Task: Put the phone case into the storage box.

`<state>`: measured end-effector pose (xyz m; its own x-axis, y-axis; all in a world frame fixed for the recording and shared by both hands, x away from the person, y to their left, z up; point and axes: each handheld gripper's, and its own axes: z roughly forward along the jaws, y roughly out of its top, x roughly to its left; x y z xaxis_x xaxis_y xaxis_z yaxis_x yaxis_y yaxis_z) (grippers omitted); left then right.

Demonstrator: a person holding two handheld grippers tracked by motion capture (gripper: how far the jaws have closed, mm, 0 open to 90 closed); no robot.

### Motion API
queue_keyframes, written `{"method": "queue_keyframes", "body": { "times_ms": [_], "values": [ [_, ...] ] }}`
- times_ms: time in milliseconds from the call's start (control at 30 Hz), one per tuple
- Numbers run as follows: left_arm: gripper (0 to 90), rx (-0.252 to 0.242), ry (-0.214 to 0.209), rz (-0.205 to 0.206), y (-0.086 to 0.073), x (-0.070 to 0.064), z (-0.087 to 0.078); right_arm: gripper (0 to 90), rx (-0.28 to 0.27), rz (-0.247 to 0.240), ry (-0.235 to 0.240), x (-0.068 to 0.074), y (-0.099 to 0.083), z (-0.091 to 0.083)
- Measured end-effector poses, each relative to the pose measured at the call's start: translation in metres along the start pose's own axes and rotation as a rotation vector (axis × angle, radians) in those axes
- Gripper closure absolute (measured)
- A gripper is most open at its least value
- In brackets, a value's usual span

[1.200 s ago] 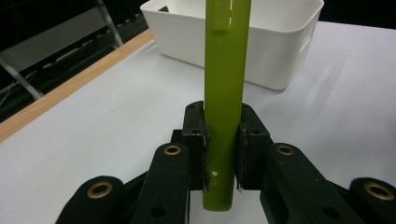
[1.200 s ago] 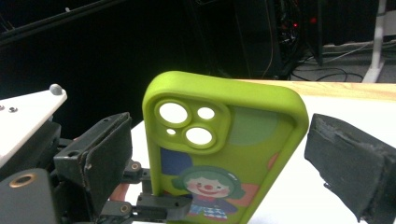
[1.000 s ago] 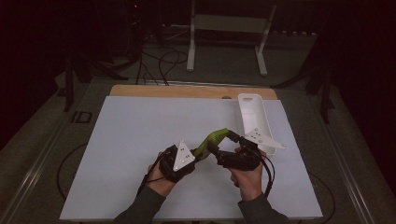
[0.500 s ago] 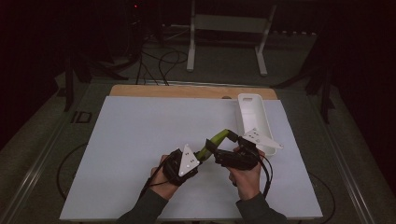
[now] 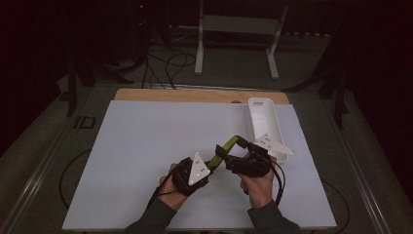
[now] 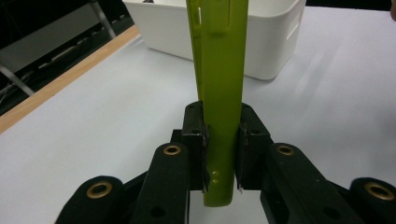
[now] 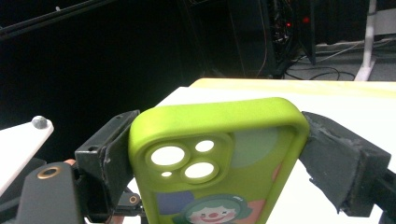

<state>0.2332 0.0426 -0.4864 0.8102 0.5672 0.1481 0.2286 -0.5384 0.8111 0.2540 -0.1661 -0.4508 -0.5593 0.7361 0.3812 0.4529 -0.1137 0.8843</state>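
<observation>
**Operator:** High view check. Where does the phone case (image 5: 227,147) sit relative to the two grippers?

**Technician:** It is held off the white table (image 5: 146,146), spanning the gap between them, near the person's edge and slightly right of centre. The left gripper (image 5: 210,163) holds the near-left end; the right gripper (image 5: 225,155) holds the far-right portion. The white bin (image 5: 263,122) lies just beyond, to the far right.

**Operator:** State of each claw?

**Technician:** Left gripper view: both jaws are pressed flat against the two faces of the case (image 6: 219,116), clamping its thin edge near the bottom end. Right gripper view: the jaws bear on the two side edges of the case (image 7: 219,158) at its camera-cutout end, so this claw grips across the width.

**Operator:** Long axis?

**Technician:** It runs from the left claw away toward the far right, roughly pointing at the bin (image 6: 224,32). The camera-cutout end is the far end.

**Operator:** Which hand governs the coming move?

**Technician:** Judgement only: the right hand is nearer the bin. If the case is to go in, the left claw should release first, leaving the right gripper to carry it along that axis.
</observation>
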Motion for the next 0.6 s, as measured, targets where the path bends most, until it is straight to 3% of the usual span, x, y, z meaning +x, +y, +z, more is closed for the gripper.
{"method": "queue_keyframes", "body": {
  "times_ms": [333, 600],
  "values": [
    [74.5, -0.007, -0.007, -0.007, -0.0001, 0.0011, 0.0002, 16.8, 0.002, -0.007, -0.007, 0.0014, 0.0006, 0.0003],
    [58.1, 0.004, -0.005, -0.034, -0.0006, 0.0058, -0.0006, 16.9, 0.014, -0.006, -0.012, 0.0018, 0.0003, 0.0027]
  ]
}}
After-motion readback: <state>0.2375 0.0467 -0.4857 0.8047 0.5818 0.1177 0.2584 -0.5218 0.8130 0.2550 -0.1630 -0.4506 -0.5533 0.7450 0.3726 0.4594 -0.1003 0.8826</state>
